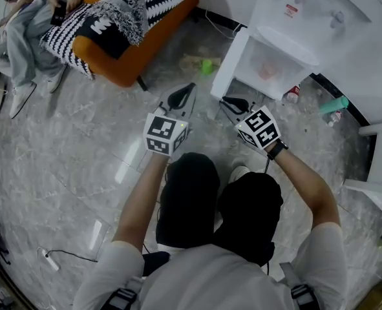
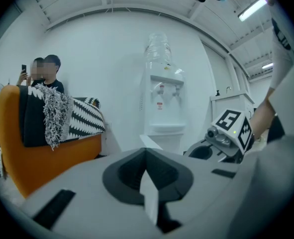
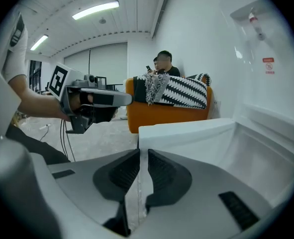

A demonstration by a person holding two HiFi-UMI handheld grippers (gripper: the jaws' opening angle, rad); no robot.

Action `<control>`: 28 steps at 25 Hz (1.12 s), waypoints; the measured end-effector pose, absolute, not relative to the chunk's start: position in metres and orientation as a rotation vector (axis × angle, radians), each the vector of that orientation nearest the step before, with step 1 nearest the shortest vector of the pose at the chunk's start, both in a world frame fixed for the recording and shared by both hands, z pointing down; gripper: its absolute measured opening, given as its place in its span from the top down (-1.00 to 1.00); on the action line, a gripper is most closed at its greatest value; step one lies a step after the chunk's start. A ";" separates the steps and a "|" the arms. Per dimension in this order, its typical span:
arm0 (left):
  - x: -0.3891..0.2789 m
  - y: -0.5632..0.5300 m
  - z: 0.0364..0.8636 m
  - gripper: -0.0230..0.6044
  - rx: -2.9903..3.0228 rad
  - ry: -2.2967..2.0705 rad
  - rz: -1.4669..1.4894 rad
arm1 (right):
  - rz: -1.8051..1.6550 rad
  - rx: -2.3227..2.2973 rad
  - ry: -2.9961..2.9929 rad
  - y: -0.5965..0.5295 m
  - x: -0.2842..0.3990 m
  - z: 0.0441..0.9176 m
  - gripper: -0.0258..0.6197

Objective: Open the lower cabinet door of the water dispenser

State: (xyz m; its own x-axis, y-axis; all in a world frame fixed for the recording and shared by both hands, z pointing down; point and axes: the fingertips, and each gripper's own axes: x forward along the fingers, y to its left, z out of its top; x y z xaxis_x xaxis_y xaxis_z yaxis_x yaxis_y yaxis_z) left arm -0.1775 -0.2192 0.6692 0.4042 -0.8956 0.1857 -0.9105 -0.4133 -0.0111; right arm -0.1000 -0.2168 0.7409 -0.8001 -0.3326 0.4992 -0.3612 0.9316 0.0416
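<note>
- The marble floor (image 1: pixel 81 160) carries an orange sofa (image 1: pixel 129 53) at the upper left.
- The white water dispenser (image 1: pixel 320 24) stands against the wall at the upper right.
- Its lower cabinet door (image 1: pixel 229 63) is swung out wide, leaving the cabinet open.
- The left hand-held gripper (image 2: pixel 146 153) is held low over the floor, its jaws closed together on nothing.
- The right hand-held gripper (image 3: pixel 143 153) is just short of the door's free edge, with only a thin slit between its jaws and nothing gripped.
</note>
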 end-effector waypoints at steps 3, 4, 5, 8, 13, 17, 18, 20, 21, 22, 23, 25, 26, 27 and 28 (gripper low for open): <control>-0.192 -0.215 0.668 0.89 2.529 -1.690 0.241 | 0.033 0.477 -2.579 -0.220 -0.120 0.740 0.74; -0.196 -0.214 0.668 0.89 2.521 -1.703 0.240 | 0.013 0.472 -2.580 -0.221 -0.126 0.740 0.74; -0.200 -0.212 0.668 0.89 2.512 -1.716 0.241 | -0.001 0.470 -2.582 -0.223 -0.132 0.740 0.74; -0.214 -0.208 0.668 0.89 2.484 -1.752 0.244 | -0.018 0.468 -2.595 -0.230 -0.149 0.740 0.74; -0.233 -0.199 0.666 0.89 2.452 -1.814 0.261 | -0.030 0.463 -2.616 -0.248 -0.181 0.741 0.82; -0.243 -0.195 0.671 0.89 2.414 -1.849 0.241 | -0.051 0.468 -2.613 -0.263 -0.207 0.741 0.82; -0.244 -0.194 0.672 0.89 2.405 -1.855 0.240 | -0.058 0.469 -2.612 -0.268 -0.213 0.742 0.82; -0.248 -0.192 0.674 0.89 2.390 -1.865 0.242 | -0.073 0.471 -2.610 -0.278 -0.224 0.742 0.82; -0.250 -0.191 0.674 0.89 2.383 -1.871 0.245 | -0.080 0.472 -2.608 -0.283 -0.230 0.741 0.82; -0.253 -0.189 0.675 0.89 2.375 -1.877 0.248 | -0.088 0.475 -2.605 -0.288 -0.236 0.741 0.82; -0.256 -0.188 0.675 0.89 2.367 -1.885 0.251 | -0.097 0.478 -2.602 -0.292 -0.242 0.741 0.82; -0.264 -0.186 0.675 0.89 2.348 -1.906 0.251 | -0.117 0.495 -2.596 -0.303 -0.253 0.741 0.82; -0.268 -0.185 0.674 0.89 2.337 -1.919 0.248 | -0.122 0.508 -2.593 -0.309 -0.258 0.741 0.82; -0.271 -0.184 0.674 0.89 2.325 -1.933 0.244 | -0.121 0.523 -2.592 -0.316 -0.263 0.741 0.82; -0.274 -0.183 0.674 0.89 2.314 -1.944 0.239 | -0.115 0.539 -2.592 -0.324 -0.267 0.741 0.82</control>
